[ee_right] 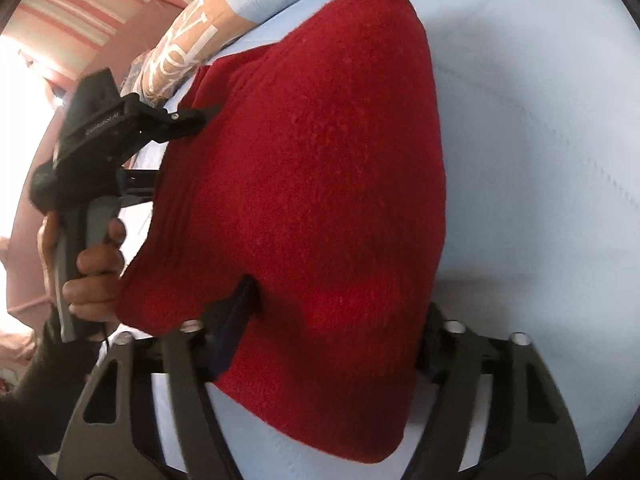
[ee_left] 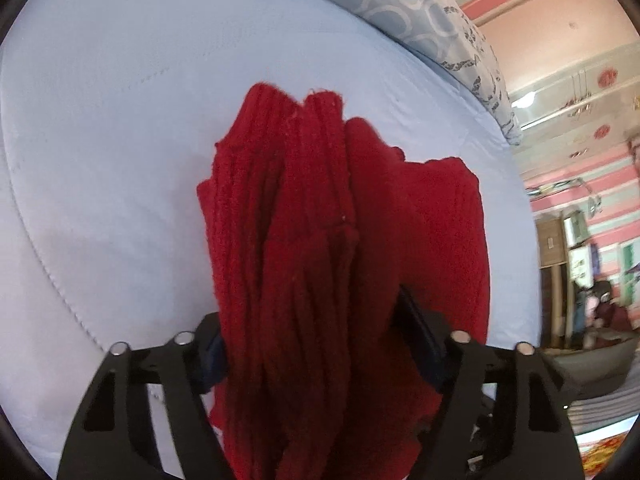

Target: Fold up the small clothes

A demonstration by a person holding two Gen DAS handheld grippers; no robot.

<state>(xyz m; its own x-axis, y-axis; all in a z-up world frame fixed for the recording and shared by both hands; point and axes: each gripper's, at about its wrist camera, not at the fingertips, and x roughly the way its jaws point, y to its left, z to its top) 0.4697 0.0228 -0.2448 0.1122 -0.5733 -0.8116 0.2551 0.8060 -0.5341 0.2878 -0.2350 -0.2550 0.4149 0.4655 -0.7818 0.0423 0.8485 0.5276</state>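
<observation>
A red knitted garment point(ee_left: 320, 208) hangs bunched in folds over the light blue bedsheet point(ee_left: 120, 120). My left gripper point(ee_left: 316, 340) is shut on it, with the cloth filling the gap between the dark pads. In the right wrist view the same red garment point(ee_right: 320, 160) spreads as a broad panel above the sheet point(ee_right: 540, 160). My right gripper point(ee_right: 332, 340) is shut on its near edge, and the fabric covers most of both fingers. At the left of that view, the left gripper point(ee_right: 188, 120) holds the garment's far edge.
A patterned grey-blue cover point(ee_left: 420, 12) lies along the bed's far edge. Beyond it, at the right, is a room with pink striped walls point(ee_left: 580, 40). A person's hand point(ee_right: 92, 260) grips the left gripper's handle. A stitched seam point(ee_left: 52, 280) crosses the sheet.
</observation>
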